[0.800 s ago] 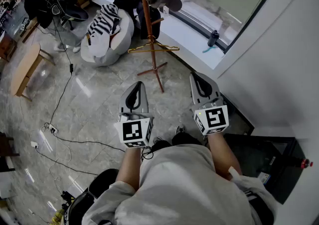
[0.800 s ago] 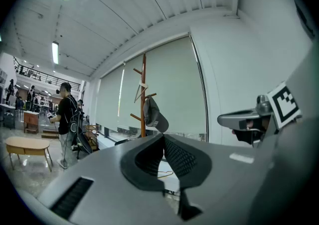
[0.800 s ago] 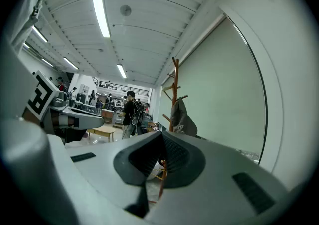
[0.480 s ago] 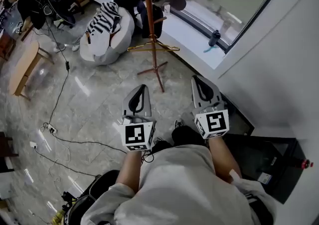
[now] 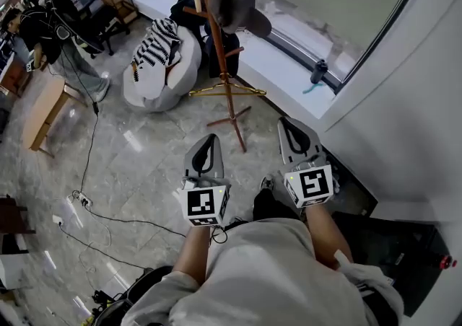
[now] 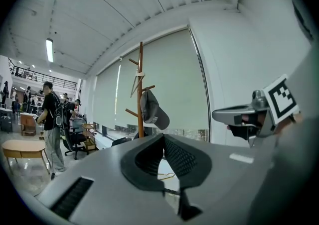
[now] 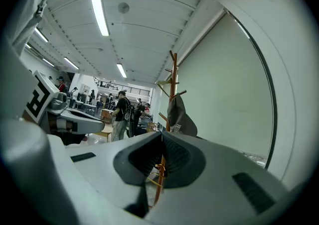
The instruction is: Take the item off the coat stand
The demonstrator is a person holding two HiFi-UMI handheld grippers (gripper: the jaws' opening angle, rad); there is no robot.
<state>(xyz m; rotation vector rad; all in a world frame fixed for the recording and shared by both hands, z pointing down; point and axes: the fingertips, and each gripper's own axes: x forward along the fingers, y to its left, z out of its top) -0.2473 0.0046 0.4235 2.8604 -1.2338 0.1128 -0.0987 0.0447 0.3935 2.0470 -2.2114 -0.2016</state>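
A wooden coat stand (image 5: 220, 43) rises from the tiled floor ahead of me. A dark grey cap (image 5: 238, 3) hangs on one of its upper pegs; the cap (image 6: 152, 112) also shows in the left gripper view and the cap (image 7: 180, 117) in the right gripper view. A gold wire hanger (image 5: 225, 91) hangs low on the pole. My left gripper (image 5: 208, 139) and right gripper (image 5: 290, 124) are both held short of the stand, side by side, with nothing in them. Both pairs of jaws are shut, tips together.
A white beanbag (image 5: 159, 65) with striped cloth lies left of the stand. A window ledge (image 5: 281, 68) with a dark bottle (image 5: 317, 71) runs behind it. A wooden bench (image 5: 43, 112), cables (image 5: 90, 137) and people at desks (image 5: 43, 25) are at left. A white wall (image 5: 404, 108) is close on the right.
The view has shifted: the coat stand and cap now sit a little nearer and more to the right. Both grippers have stayed shut and level, drifting slightly forward.
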